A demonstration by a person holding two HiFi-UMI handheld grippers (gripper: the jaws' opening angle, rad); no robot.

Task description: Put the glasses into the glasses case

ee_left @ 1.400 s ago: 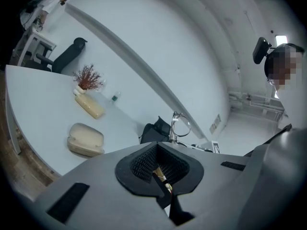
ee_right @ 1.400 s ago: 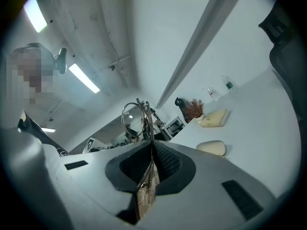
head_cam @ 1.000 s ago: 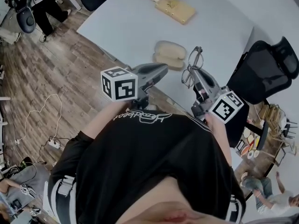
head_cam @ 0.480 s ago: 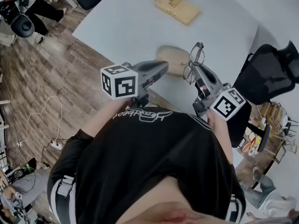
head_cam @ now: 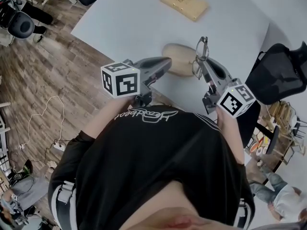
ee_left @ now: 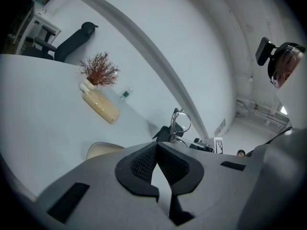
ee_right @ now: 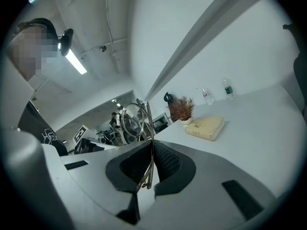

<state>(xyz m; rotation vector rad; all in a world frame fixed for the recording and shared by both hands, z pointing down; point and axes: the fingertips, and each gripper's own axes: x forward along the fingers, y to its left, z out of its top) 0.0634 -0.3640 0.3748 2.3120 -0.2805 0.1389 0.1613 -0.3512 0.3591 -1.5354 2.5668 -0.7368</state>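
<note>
Thin metal-framed glasses (head_cam: 200, 51) are folded and stand upright in my right gripper (head_cam: 200, 65), which is shut on their temple arms. In the right gripper view the arms run between the pads and a round lens (ee_right: 131, 120) rises above my right gripper (ee_right: 150, 146). A beige oval glasses case (head_cam: 178, 63) lies near the white table's (head_cam: 129, 28) near edge, and the glasses hang by its right end. My left gripper (head_cam: 166, 61) is shut with nothing in it, its tip by the case's left end. From my left gripper (ee_left: 155, 147), the case (ee_left: 99, 149) shows low left and the glasses (ee_left: 179, 123) ahead.
A yellow book-like box (head_cam: 184, 3) and a small dried plant (ee_left: 99, 70) sit at the far side of the table. A black office chair (head_cam: 283, 73) stands to the right. Wooden floor with cables lies on the left.
Both grippers have moved forward and a little down toward the case. The glasses, still held, now hang closer to the case's right end.
</note>
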